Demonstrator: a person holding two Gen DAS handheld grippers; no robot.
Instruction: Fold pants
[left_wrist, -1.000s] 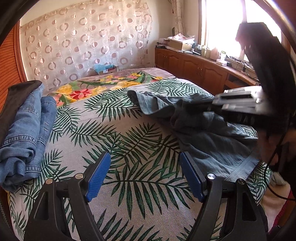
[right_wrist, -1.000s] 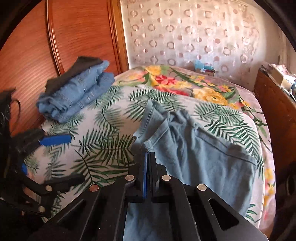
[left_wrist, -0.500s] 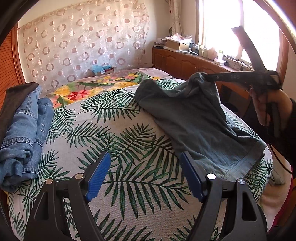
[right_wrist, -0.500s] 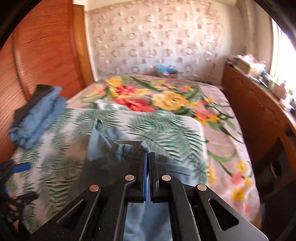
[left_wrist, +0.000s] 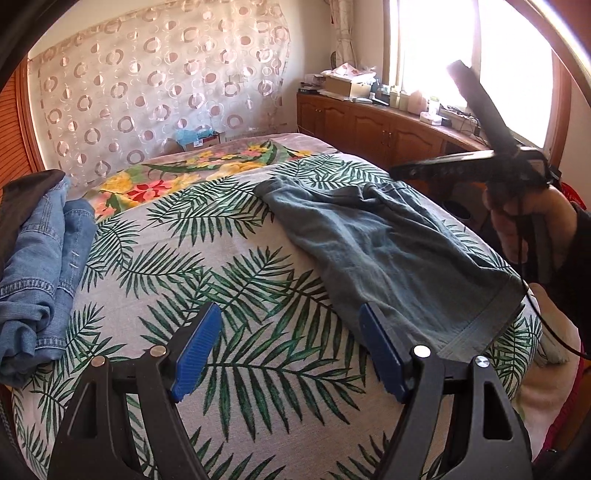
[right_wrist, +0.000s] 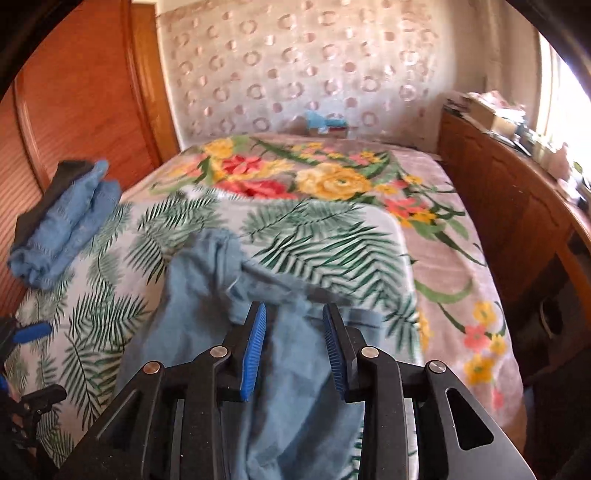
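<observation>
Left wrist view, from left to right: a stack of folded blue jeans (left_wrist: 40, 266) lies at the left edge of a bed (left_wrist: 236, 258) covered in a palm-leaf print, with a dark garment (left_wrist: 22, 195) tucked behind the stack. In the foreground the left gripper (left_wrist: 290, 349) hovers over bare bedspread, its blue-padded jaws standing wide apart with nothing between them. Just beyond its right finger, the grey-blue pants (left_wrist: 388, 254) lie spread across the right side of the bed, one hem reaching the near right corner and a rumpled fold at the far end. At the far right a hand (left_wrist: 524, 218) grips the handle of the right gripper (left_wrist: 399, 171), which is above the pants' far fold and seen edge-on. Wooden cabinets (left_wrist: 369, 129) run under a bright window (left_wrist: 476, 55) behind.

Right wrist view, left to right: the jeans (right_wrist: 62, 229) sit against a wooden wardrobe (right_wrist: 74, 92), and a blue pad of the left gripper (right_wrist: 31, 330) shows at the lower left edge. In the centre the right gripper (right_wrist: 291, 347) has its jaws opening; the pants (right_wrist: 207, 314) are bunched just ahead of and under them, cloth showing in the gap, the pads clear of it. A floral blanket (right_wrist: 332, 181) covers the far half of the bed (right_wrist: 332, 240), cabinets (right_wrist: 509, 221) at right.
</observation>
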